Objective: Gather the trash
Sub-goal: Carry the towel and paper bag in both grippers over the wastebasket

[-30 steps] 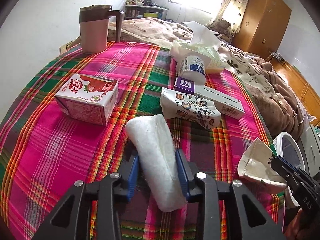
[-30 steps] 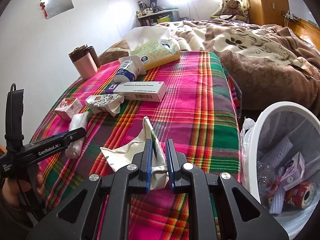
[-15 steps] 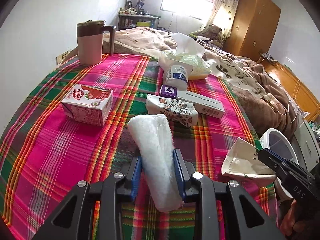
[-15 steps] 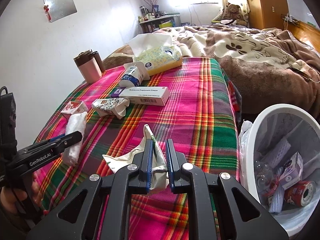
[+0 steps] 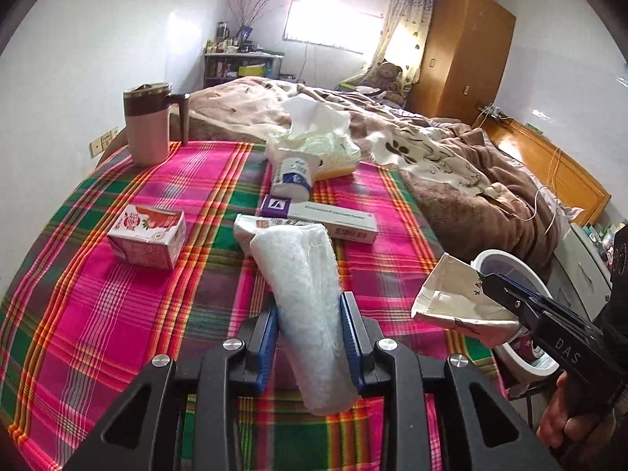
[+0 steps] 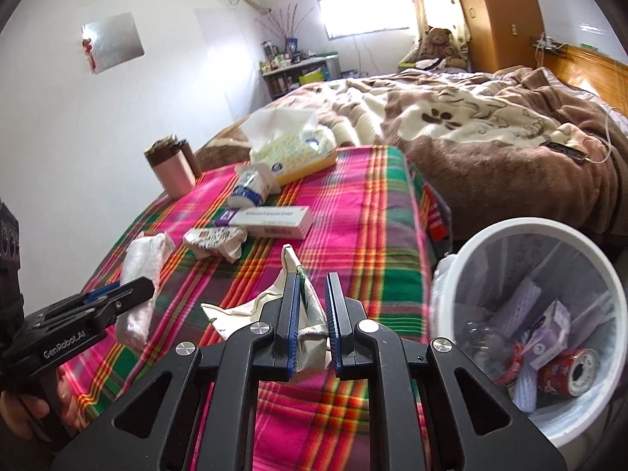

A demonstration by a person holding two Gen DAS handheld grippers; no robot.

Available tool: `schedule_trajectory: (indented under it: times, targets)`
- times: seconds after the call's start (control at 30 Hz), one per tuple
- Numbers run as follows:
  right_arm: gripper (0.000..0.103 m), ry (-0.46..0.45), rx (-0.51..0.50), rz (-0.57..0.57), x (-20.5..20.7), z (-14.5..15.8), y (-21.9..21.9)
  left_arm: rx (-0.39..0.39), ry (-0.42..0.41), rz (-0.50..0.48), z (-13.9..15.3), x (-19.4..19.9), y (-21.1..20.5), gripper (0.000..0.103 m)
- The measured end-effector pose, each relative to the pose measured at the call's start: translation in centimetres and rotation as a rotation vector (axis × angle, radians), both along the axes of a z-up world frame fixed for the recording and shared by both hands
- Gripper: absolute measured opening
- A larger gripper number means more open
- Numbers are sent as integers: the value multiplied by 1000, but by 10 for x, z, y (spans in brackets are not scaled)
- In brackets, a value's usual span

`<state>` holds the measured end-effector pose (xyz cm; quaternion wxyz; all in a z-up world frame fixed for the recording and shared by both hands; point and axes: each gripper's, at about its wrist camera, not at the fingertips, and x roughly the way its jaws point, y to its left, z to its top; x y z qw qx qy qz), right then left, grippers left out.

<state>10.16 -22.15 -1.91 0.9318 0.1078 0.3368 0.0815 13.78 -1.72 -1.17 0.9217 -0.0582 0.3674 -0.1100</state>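
Note:
My left gripper (image 5: 308, 306) is shut on a white rolled paper towel (image 5: 302, 286), held above the plaid-covered table (image 5: 98, 294). In the right wrist view the same roll (image 6: 141, 274) shows at the left in that gripper (image 6: 129, 292). My right gripper (image 6: 312, 286) is shut on a crumpled cream paper wrapper (image 6: 310, 314), lifted off the cloth; the wrapper (image 5: 451, 294) also appears at the right of the left wrist view. A white trash bin (image 6: 471, 251) with several discarded items stands just right of the table, below the right gripper's side.
On the table lie a red-and-white drink carton (image 5: 149, 235), a patterned crumpled packet (image 6: 216, 239), a long white box with a purple end (image 5: 325, 219), a small white cup (image 5: 292, 176), a tissue box (image 5: 322, 149) and a pink mug (image 5: 147, 129). A bed with brown blankets (image 6: 490, 137) lies beyond.
Both grippers have risen with their loads. The paper towel roll and the wrapper are now lifted clear of the cloth, and the bin shows more fully at the right.

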Motion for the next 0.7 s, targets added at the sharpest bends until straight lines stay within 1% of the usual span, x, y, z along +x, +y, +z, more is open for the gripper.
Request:
schedule_trajectory:
  times: [0.2, 0.33, 0.7]
  targets:
    - [13, -37, 10, -48, -11, 12, -19, 2, -35, -38, 15, -12, -15, 31]
    - [13, -65, 9, -86, -21, 20, -33, 14, -62, -79, 24, -19, -34, 31]
    - [13, -97, 1, -198, -40, 29, -75, 12, -105, -193, 38, -32, -84, 31]
